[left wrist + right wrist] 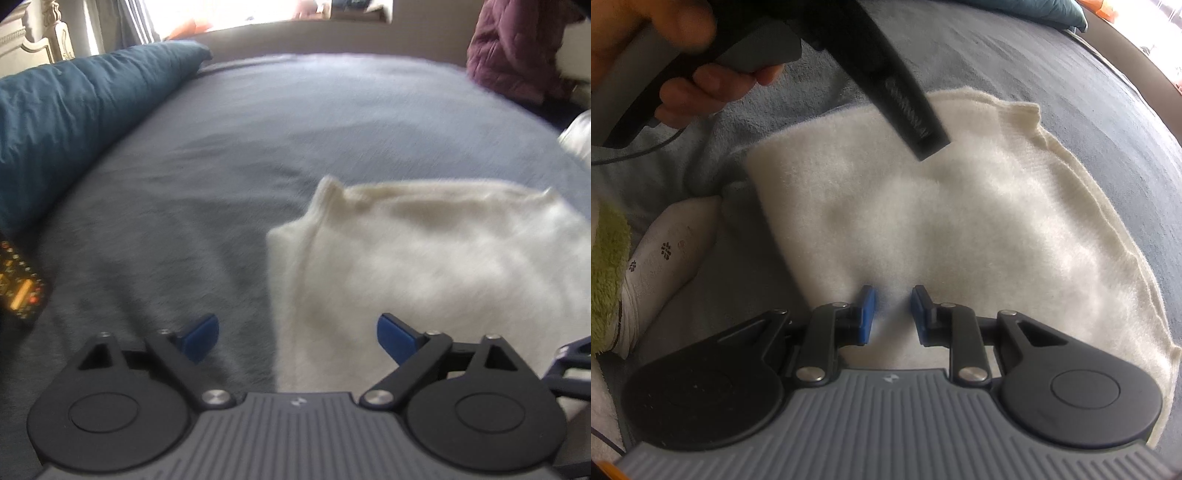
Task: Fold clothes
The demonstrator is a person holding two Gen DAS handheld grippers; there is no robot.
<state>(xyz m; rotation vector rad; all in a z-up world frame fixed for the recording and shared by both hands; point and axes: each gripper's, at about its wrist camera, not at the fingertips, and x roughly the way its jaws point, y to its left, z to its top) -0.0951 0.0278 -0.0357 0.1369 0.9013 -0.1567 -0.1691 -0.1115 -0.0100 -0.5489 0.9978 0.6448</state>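
A cream knitted garment [960, 221] lies folded on the grey bed cover [1071, 74]. My right gripper [894, 314] points down at its near edge, its blue pads narrow and pinching a thick fold of the knit. In the left wrist view the same cream garment [443, 258] fills the right half. My left gripper [299, 339] hovers over its left edge with the jaws wide apart and nothing pressed between them. One black finger of the left gripper [912, 114] reaches over the garment in the right wrist view, with a hand [701, 85] on its handle.
A teal pillow [74, 122] runs along the bed's left side and a maroon quilted jacket [517, 48] sits at the far right. A white patterned sock [665, 254] and a green fluffy item [605, 277] lie left of the garment. A dark patterned object [18, 284] sits at the left edge.
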